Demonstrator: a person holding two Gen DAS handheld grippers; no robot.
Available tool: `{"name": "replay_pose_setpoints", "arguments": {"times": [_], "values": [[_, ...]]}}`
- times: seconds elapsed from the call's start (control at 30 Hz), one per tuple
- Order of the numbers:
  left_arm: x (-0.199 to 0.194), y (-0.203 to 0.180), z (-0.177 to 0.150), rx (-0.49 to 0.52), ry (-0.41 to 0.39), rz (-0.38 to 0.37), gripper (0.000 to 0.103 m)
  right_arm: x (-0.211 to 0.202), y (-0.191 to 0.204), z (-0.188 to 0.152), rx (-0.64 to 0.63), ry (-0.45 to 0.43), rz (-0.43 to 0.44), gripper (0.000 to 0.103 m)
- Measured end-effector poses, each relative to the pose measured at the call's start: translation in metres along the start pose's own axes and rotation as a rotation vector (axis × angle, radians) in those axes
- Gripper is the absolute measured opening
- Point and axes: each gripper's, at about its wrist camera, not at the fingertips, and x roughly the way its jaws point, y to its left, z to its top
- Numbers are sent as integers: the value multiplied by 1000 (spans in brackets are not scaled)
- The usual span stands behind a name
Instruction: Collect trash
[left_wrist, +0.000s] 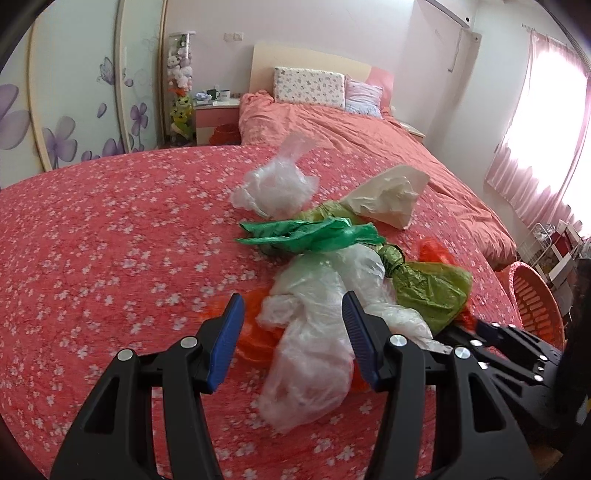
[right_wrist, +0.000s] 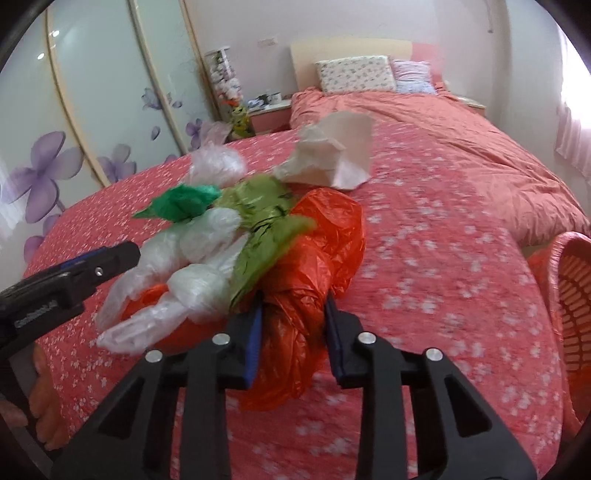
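Note:
A heap of plastic bags lies on the pink flowered cover: a clear bag, a green bag, an olive bag, an orange bag, another clear bag and a cream paper bag. My left gripper is open, its fingers on either side of the near clear bag. My right gripper is closed around the bunched orange bag. The left gripper also shows at the left of the right wrist view.
An orange slatted basket stands at the right edge of the cover, also in the right wrist view. Behind is a bed with a salmon quilt, a nightstand and a wardrobe with purple flowers.

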Motion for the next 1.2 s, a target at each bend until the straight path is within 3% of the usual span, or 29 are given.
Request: {"name": "replay_pose_setpoints", "arguments": {"times": [0.13,0.37,0.4,0.5,0.6,1.2], "values": [[10,-10,2,7,22,-11,55,-21,-26,-3,35,-53,-72,29],[28,-22,0,33,62,44,54,-39,-61,-9,91,-66,-119,29],[29,-22,-1,34,62,50,45,-41,-64,-11,96,-66,-120,29],[27,-22,-3,32,56,42,30,-46,-67,-15,103,-71,-124,29],[21,-26,-4,42,39,38,24,-54,-70,-19,110,-80,-124,29],[-47,-71,5,83,-92,-24,23,-125,-81,-25,125,-189,-132,29]]}}
